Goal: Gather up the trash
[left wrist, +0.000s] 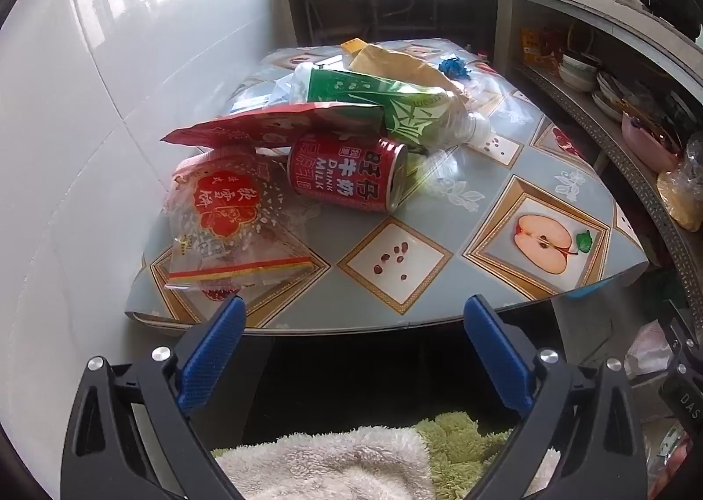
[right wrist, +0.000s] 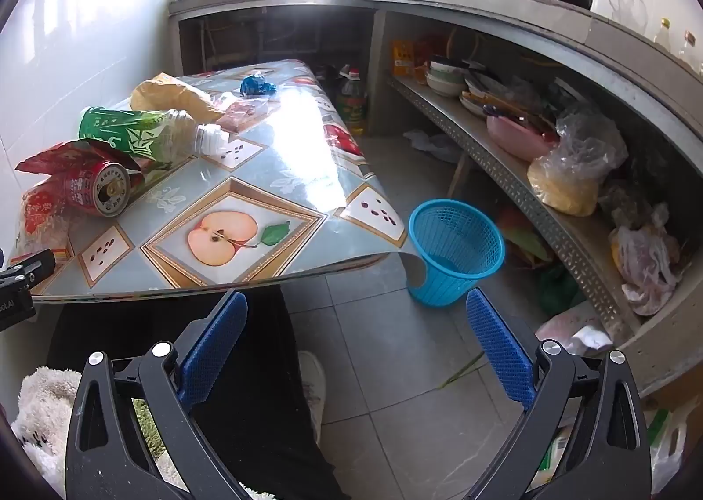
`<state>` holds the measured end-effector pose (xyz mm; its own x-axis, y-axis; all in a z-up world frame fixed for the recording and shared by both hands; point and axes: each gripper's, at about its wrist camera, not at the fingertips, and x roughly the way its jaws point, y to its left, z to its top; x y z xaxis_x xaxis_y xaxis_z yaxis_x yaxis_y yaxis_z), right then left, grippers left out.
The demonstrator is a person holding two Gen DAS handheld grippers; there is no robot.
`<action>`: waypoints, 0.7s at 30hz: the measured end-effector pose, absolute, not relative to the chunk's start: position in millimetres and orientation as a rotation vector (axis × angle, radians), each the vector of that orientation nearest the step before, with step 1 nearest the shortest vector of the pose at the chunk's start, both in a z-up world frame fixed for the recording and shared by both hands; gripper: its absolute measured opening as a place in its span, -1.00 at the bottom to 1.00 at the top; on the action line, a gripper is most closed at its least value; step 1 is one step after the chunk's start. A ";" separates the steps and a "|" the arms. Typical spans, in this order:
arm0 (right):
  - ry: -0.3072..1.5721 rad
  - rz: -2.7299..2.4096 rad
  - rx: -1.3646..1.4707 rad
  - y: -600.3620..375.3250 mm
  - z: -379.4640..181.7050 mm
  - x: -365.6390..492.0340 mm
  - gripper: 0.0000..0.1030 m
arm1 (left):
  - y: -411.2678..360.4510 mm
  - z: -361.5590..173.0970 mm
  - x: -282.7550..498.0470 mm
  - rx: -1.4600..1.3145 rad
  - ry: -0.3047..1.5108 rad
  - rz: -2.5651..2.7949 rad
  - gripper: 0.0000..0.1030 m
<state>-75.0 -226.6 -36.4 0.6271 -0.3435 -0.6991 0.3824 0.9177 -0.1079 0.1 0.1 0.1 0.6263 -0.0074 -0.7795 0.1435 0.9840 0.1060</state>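
A pile of trash lies on the table (left wrist: 439, 201) by the white wall: a red milk can (left wrist: 347, 170) on its side, a clear snack bag with red print (left wrist: 228, 219), a red wrapper (left wrist: 272, 126), a green-labelled plastic bottle (left wrist: 395, 104), a brown paper bag (left wrist: 395, 60) and a blue crumpled wrapper (left wrist: 452, 66). My left gripper (left wrist: 353, 315) is open and empty at the table's near edge, just short of the snack bag. My right gripper (right wrist: 356, 311) is open and empty, off the table's near right corner. A blue mesh trash basket (right wrist: 457, 254) stands on the floor ahead of it.
A concrete counter with a shelf of bowls and bags (right wrist: 549, 139) curves along the right. An oil bottle (right wrist: 351, 100) stands on the floor behind the table. The person's dark trousers and shoe (right wrist: 312, 385) are below the right gripper. Grey tiled floor (right wrist: 417, 390) lies between table and counter.
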 end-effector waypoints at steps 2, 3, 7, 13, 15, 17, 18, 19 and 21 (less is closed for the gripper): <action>0.788 -0.415 0.057 -227.3 -36.3 -75.7 0.85 | -0.1 1.0 -0.6 0.167 0.885 -0.090 0.89; 0.788 -0.415 0.056 -227.5 -36.4 -75.8 0.85 | -6.5 3.6 -8.4 0.169 0.878 -0.095 0.89; 0.785 -0.413 0.054 -227.2 -35.4 -76.3 0.85 | -12.1 3.7 -16.0 0.179 0.867 -0.114 0.89; 0.781 -0.412 0.058 -230.1 -35.6 -75.7 0.85 | -8.9 2.8 -9.8 0.170 0.873 -0.157 0.89; 0.778 -0.413 0.056 -230.5 -34.7 -75.4 0.85 | -10.6 2.7 -10.8 0.173 0.874 -0.167 0.89; 0.775 -0.415 0.053 -226.3 -31.3 -79.7 0.85 | -10.3 2.4 -10.1 0.174 0.873 -0.173 0.89; 0.774 -0.416 0.052 -226.5 -31.7 -78.3 0.85 | -9.0 3.0 -8.9 0.172 0.872 -0.178 0.89; 0.773 -0.415 0.050 -227.2 -32.3 -76.8 0.85 | -8.7 3.3 -8.9 0.171 0.870 -0.179 0.89; 0.774 -0.414 0.050 -227.0 -32.7 -76.7 0.85 | -9.0 3.8 -9.2 0.170 0.867 -0.181 0.89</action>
